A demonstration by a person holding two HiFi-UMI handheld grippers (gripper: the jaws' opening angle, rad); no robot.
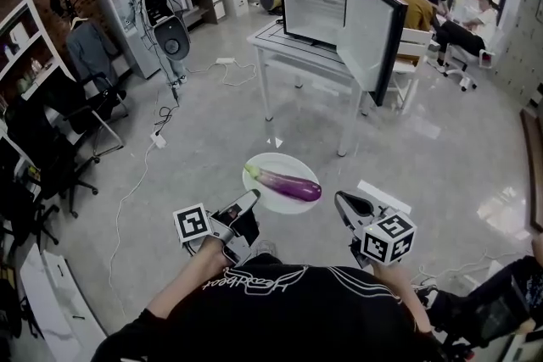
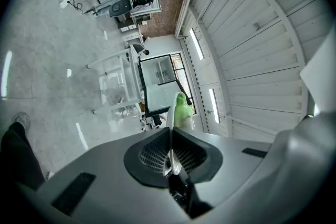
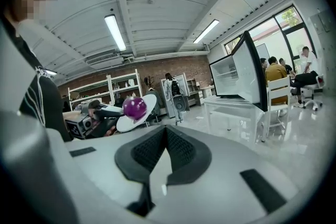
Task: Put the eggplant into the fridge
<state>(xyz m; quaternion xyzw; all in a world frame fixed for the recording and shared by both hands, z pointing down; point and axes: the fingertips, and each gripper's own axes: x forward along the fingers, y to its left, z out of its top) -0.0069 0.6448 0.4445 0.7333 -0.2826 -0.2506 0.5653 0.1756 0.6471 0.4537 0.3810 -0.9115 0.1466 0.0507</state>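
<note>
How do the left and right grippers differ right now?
The left gripper is shut on the white plate's rim, carrying the eggplant; the right gripper is shut on nothing. The left touches the plate; the right is apart, beside it. Both face the open fridge.

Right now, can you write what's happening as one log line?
left gripper: shut on white plate rim | eggplant: lying on it | right gripper: shut, empty | fridge: door open, on table
</note>
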